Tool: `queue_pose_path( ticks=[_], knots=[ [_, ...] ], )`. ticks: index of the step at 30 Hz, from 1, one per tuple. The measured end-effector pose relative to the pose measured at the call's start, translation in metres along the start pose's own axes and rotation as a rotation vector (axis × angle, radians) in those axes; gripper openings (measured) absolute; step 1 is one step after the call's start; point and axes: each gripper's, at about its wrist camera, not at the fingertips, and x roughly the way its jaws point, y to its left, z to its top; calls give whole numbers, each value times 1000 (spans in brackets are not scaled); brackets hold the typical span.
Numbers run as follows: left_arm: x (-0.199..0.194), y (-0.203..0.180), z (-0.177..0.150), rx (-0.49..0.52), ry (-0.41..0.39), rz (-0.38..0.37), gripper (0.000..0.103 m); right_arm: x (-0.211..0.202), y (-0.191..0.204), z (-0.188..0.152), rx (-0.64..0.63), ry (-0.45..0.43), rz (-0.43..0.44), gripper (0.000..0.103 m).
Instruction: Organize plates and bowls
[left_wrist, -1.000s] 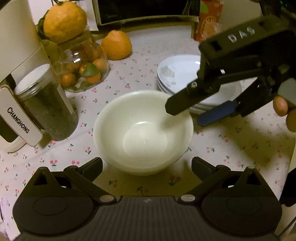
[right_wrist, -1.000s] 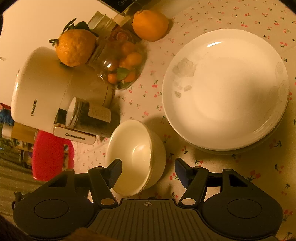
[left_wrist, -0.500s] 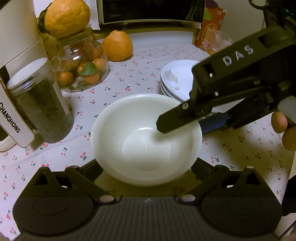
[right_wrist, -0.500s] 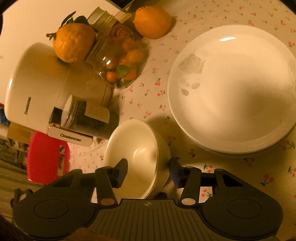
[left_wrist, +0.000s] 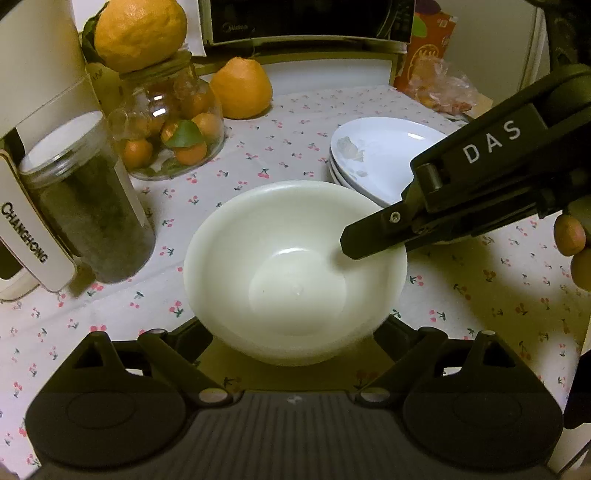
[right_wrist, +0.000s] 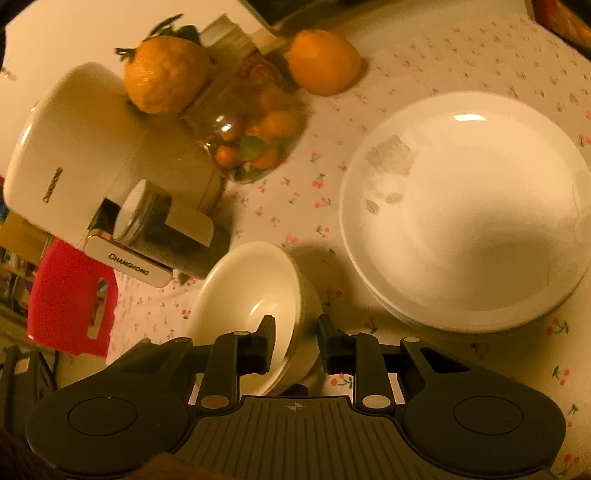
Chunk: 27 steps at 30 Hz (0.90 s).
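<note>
A: Start on the left. What has changed there?

B: Little. The tea jar (left_wrist: 88, 199) and the glass jar of small oranges (left_wrist: 173, 125) stand at the left of the tabletop (left_wrist: 295, 125) as they did a second ago. The left hand-held gripper (left_wrist: 291, 332) has its jaws wide, one each side of the near wall of the bowl (left_wrist: 291, 269), and they are closing a little. The bowl now lies closer to it, but whether the pads touch yet I cannot tell; the tips are hidden behind the bowl.

A: And the bowl?

B: It stands upright in the middle, just left of the stack of plates (left_wrist: 376, 155).

A: Then the right side.

B: There is the real change. A second ago the right hand-held gripper (right_wrist: 295, 341) stood well apart around the bowl's right rim. Now its jaws are closing on that rim, one finger (left_wrist: 373, 234) inside, the other outside, with only a thin gap left.

A: Meaning?

B: I judge the bowl is about to be pinched and lifted, probably toward the plates at the right.
</note>
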Motion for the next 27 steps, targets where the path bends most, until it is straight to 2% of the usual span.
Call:
queue_pose_path(
  ticks=[14,27],
  knots=[
    [-11,0,7,5,-41,15,91,-10,5,2,-64,-39,34,24],
    [-24,-19,32,24,-130,5,91,-47,-7,22,-82,-112,76,24]
  ],
)
